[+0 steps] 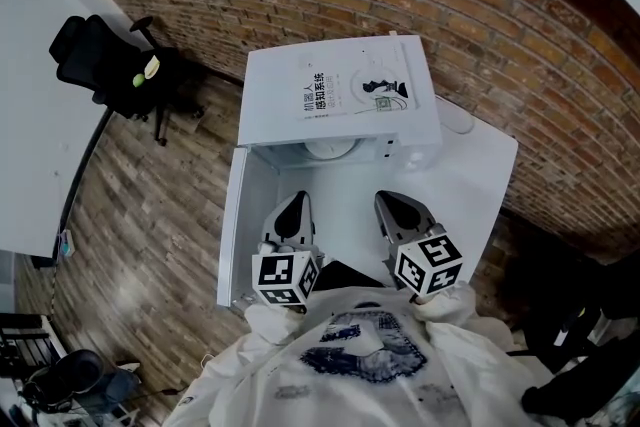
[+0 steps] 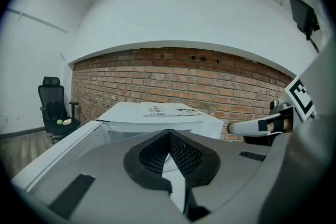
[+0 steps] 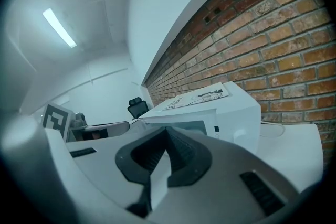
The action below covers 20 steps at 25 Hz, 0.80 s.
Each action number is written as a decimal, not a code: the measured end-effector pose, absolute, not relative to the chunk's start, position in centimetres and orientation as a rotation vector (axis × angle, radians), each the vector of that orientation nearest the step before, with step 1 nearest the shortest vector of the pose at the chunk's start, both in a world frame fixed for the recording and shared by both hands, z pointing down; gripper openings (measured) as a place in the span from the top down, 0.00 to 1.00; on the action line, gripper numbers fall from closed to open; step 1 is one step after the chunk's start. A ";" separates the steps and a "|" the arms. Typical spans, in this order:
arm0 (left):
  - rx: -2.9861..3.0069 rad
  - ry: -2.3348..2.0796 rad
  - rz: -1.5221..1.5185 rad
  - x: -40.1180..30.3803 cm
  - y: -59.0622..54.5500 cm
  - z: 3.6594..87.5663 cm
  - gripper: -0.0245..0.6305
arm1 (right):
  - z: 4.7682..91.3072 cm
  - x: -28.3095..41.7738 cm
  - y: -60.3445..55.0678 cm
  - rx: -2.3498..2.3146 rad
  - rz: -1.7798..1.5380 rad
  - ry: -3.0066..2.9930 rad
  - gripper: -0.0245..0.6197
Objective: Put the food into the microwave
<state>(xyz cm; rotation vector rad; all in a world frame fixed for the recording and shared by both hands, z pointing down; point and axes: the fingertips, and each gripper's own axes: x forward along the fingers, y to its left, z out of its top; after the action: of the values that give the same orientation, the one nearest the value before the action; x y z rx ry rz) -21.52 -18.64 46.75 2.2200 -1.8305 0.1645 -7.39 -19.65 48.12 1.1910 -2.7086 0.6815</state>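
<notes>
- Looking down in the head view: the microwave (image 1: 340, 85) sits on a white table (image 1: 470, 175) with its door (image 1: 235, 225) swung open to the left, so I judge the opening step done.
- A round white disc (image 1: 330, 148) shows in the cavity mouth. It could be the turntable or a plate, I can't tell which.
- No view lets me pick out the food for certain. A dark thing (image 1: 345, 273) lies near my chest between the two grippers, identity unclear.
- The left gripper (image 1: 296, 200) and right gripper (image 1: 392, 200) are both held up in front of the open cavity, apart from it.
- Left gripper view: the jaws are closed tip to tip with nothing between them. The open door is at left, and a booklet (image 2: 168, 109) lies on the microwave top.
- Right gripper view: the jaws meet at the tips too and are empty. The microwave front is just ahead.
- My read: the door is open and nothing is carried, so picking up and loading the food remains, then closing the door.
</notes>
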 end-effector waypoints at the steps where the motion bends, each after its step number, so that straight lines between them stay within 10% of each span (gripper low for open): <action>1: 2.218 -1.831 0.165 -21.6 -18.6 46.8 0.95 | 48.1 -7.4 -19.6 1.190 0.684 -2.709 0.94; 20: 2.227 -1.860 0.166 -21.5 -18.1 46.2 0.95 | 47.9 -7.4 -19.2 1.194 0.676 -2.715 0.94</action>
<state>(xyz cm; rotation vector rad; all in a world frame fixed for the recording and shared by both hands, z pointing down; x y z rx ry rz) -21.46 -18.06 46.16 2.2272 -1.8598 0.1664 -7.42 -19.17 47.89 1.1945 -2.7152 0.6763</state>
